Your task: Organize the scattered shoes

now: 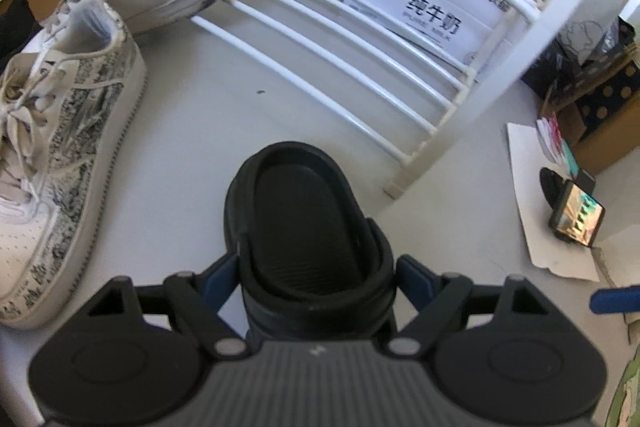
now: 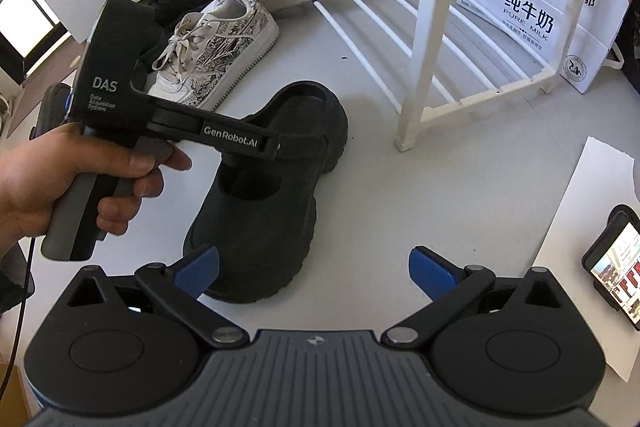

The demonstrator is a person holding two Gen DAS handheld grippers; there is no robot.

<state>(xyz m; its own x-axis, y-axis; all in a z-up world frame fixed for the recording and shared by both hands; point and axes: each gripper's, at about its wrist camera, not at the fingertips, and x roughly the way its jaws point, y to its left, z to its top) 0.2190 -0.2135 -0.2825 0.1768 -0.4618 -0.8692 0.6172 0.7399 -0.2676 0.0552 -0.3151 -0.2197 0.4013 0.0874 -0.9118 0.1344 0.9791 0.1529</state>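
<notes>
**Left gripper on black clog; right gripper idle**

Left gripper [image 1: 316, 277] clamps the black clog [image 1: 308, 223] across its midsection, patterned sneaker [image 1: 68, 147] to its left, white rack [image 1: 360, 67] ahead-right. Right gripper [image 2: 314, 273] spread, empty; clog toe beside its left finger.

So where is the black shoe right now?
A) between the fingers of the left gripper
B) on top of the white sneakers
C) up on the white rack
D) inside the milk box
A: the black shoe sits between the fingers of the left gripper, down on the grey floor, not on the white rack.
</notes>
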